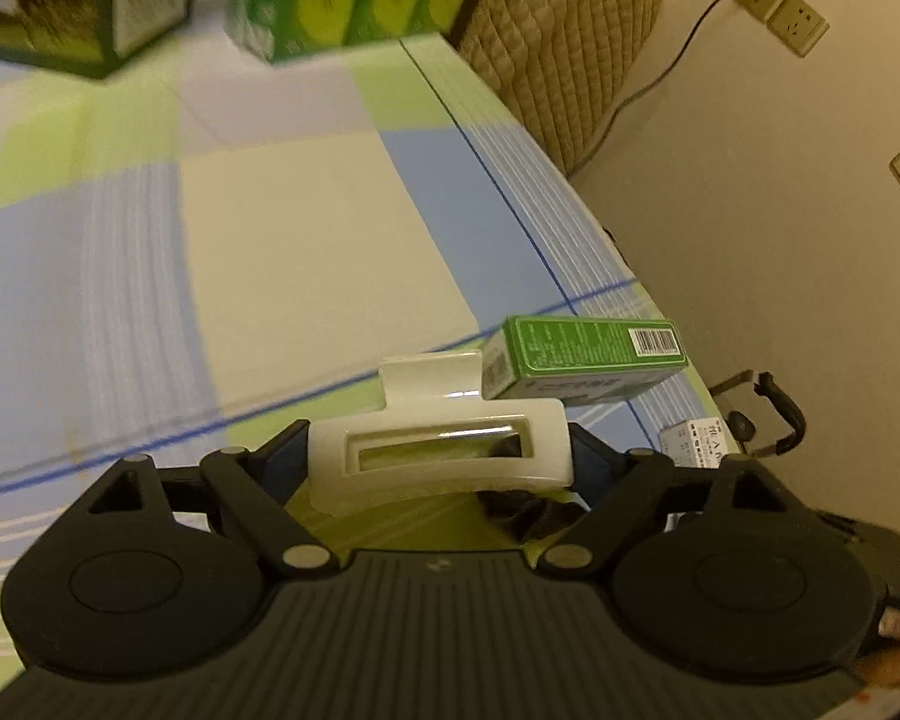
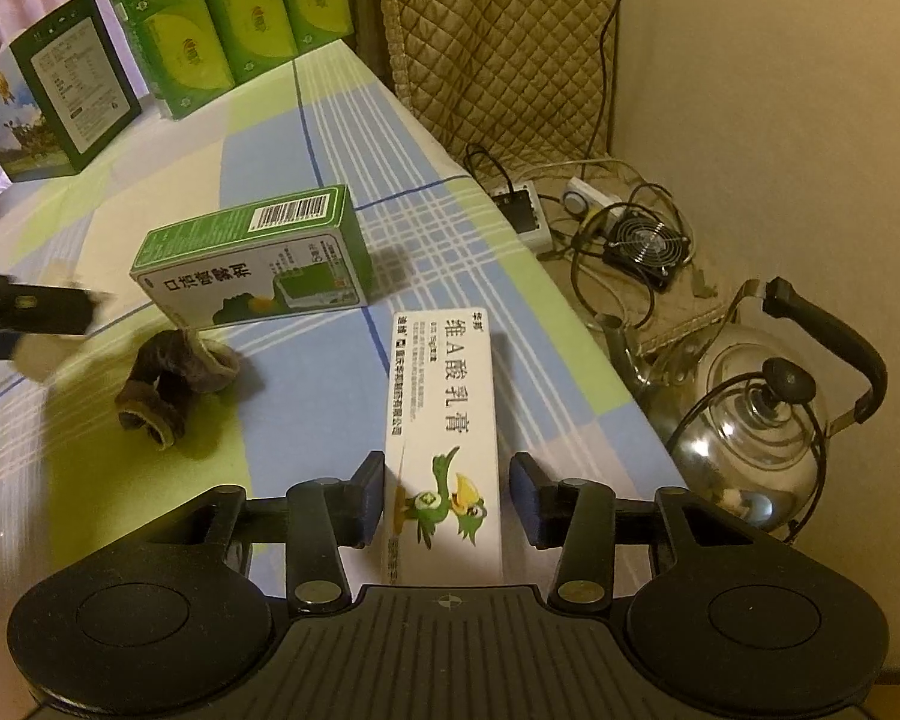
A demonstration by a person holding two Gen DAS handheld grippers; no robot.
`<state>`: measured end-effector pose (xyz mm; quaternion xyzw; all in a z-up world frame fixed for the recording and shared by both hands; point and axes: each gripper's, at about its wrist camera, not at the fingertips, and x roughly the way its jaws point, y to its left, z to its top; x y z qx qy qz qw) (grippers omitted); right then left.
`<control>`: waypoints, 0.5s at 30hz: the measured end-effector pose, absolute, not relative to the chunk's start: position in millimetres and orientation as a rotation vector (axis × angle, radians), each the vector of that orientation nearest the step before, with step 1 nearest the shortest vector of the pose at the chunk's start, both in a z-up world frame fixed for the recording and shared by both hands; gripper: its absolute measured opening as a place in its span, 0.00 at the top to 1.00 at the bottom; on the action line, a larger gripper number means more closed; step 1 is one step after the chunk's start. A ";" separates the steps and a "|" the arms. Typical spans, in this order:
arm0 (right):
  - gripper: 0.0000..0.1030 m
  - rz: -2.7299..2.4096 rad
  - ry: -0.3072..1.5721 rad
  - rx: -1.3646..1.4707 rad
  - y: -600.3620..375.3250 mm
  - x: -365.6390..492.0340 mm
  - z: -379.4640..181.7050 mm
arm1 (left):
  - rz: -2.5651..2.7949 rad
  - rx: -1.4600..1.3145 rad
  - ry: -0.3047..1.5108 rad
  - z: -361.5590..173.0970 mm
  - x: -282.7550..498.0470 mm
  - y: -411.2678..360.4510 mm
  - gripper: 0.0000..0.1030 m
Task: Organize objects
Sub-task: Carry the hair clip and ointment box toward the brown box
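Down at the bottom of the left wrist view, the left tool point(image 1: 438, 450) is pinching a cream hair claw clip point(image 1: 438, 441), with a green barcoded box point(image 1: 582, 357) just beyond it on the desk point(image 1: 282, 228). Over on the right, the right tool point(image 2: 447, 501) sits spread around a white box point(image 2: 444, 420) reading "維A酸乳膏" with a cartoon bird, pads not quite touching. A brown scrunchie point(image 2: 174, 378) lies left of center.

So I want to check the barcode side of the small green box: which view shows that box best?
The right wrist view: the green box shows whole on the tablecloth, with its barcode top and printed front. In the left wrist view its near end is hidden behind the white hair clip held in the left gripper.
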<state>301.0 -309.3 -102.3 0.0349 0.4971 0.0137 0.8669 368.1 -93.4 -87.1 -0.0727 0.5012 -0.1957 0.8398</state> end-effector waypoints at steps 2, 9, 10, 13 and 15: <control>0.59 0.027 1.038 0.067 -308.5 303.1 -102.6 | -0.379 -0.129 1.038 -79.5 359.0 -83.5 0.18; 0.59 0.029 1.037 0.023 -301.3 311.8 -104.4 | -0.228 -0.069 1.048 -79.5 327.6 -40.0 0.18; 0.60 0.035 1.039 0.011 -299.3 312.0 -104.5 | -0.206 -0.059 1.055 -82.3 323.5 -36.4 0.18; 0.66 0.048 1.043 -0.036 -293.3 309.1 -104.6 | -0.159 -0.018 1.065 -87.7 309.1 -26.5 0.18; 0.66 0.072 1.054 -0.044 -291.0 305.7 -104.6 | -0.140 0.009 1.070 -90.0 298.9 -22.2 0.18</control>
